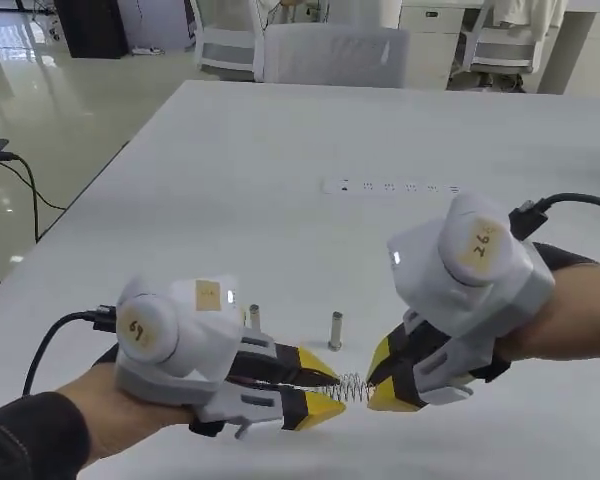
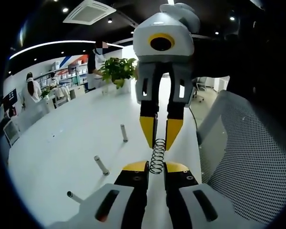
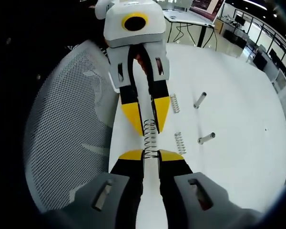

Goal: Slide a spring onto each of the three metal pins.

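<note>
holding: left tongs (image 1: 327, 393) and right tongs (image 1: 384, 380) each clenched on one end of thin coiled metal spring (image 1: 353, 384)
pins: short grey metal pins (image 1: 335, 330) upright on white table (image 1: 280, 170)

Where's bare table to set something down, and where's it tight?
Free: table between pins and power strip, and beyond the strip. Tight: near edge, where left gripper and right gripper share a spring, plus loose springs.
</note>
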`<action>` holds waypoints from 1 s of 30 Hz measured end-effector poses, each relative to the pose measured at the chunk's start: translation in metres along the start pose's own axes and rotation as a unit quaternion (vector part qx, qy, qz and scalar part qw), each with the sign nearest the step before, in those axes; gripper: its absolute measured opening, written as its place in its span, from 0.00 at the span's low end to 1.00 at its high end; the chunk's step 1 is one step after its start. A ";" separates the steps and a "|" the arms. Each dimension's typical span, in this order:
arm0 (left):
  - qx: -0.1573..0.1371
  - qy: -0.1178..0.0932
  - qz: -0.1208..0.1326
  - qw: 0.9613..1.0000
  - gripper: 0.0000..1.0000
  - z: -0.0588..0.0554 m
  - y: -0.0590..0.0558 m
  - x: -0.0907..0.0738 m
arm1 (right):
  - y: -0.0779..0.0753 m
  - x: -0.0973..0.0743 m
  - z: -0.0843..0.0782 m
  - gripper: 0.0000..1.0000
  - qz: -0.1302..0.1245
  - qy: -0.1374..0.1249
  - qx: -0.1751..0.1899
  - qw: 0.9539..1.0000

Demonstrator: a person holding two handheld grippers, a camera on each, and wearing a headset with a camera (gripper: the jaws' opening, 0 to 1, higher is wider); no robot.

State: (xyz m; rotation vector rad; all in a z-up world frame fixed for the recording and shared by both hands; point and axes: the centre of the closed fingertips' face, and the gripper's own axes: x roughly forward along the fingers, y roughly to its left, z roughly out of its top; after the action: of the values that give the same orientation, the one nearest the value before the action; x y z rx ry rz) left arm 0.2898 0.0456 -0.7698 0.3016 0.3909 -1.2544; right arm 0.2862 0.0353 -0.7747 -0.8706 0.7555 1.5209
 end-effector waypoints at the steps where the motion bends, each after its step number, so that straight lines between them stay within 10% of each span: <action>1: 0.004 0.002 0.000 1.000 0.10 -0.001 0.000 0.000 | 0.000 -0.001 0.001 0.13 0.001 -0.001 0.000 1.000; 30: 0.028 0.003 0.008 1.000 0.08 0.000 0.000 0.002 | 0.000 -0.021 0.038 0.13 -0.009 -0.053 0.006 0.999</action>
State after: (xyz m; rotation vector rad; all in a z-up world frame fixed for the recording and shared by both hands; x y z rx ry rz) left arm 0.2905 0.0443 -0.7709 0.3559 0.3574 -1.2516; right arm 0.2830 0.0567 -0.7375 -0.7793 0.6778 1.5322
